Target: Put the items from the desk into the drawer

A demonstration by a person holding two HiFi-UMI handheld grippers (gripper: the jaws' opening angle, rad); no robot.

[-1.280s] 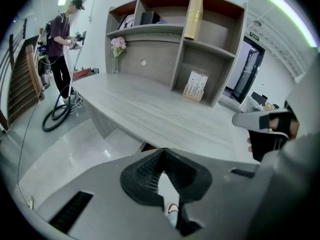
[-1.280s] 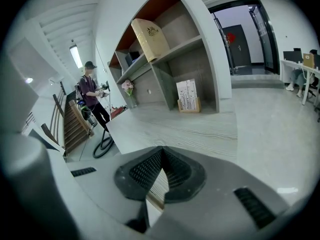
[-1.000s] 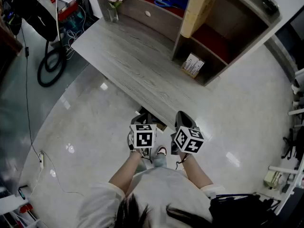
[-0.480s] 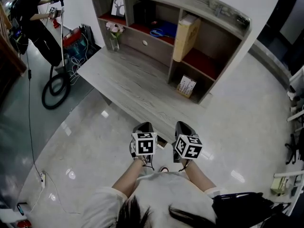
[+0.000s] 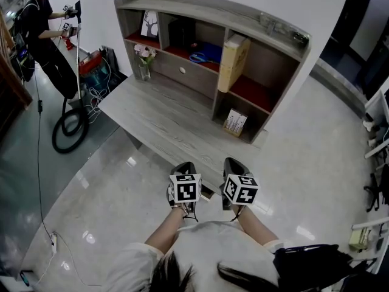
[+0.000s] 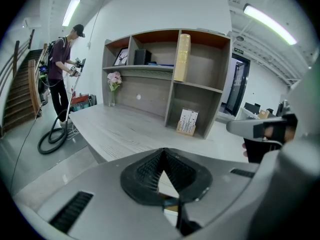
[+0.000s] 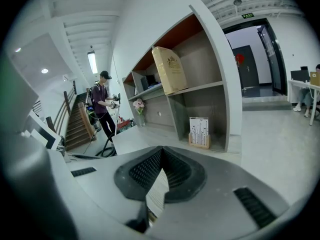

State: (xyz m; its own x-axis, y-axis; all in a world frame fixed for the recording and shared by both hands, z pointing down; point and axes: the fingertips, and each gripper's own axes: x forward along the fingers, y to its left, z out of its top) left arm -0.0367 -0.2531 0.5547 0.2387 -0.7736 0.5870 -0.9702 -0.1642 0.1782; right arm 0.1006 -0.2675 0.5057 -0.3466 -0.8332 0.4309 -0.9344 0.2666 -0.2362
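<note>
Jaws of our left hand-held gripper [image 5: 184, 165] are pressed together with nothing between them; those of our right hand-held gripper [image 5: 233, 162] meet the same way, likewise empty; we hold the two side by side, close to our body, at the near edge of the table [image 5: 164, 111], with pale floor [image 5: 103, 193] below; both point toward the shelf unit [image 5: 276, 66] standing on the table's far side; on the table we see a vase of flowers [image 5: 144, 62] near the far left end and a card holder [image 5: 234, 122] inside the unit's lower right compartment; the drawer [image 5: 191, 75], with a white knob, sits shut beneath a shelf carrying a blue item [image 5: 203, 58]; a tall cardboard box [image 5: 232, 62] stands in the compartment above the card holder; at far left a person [image 5: 45, 35] stands by a coiled hose [image 5: 67, 132].
</note>
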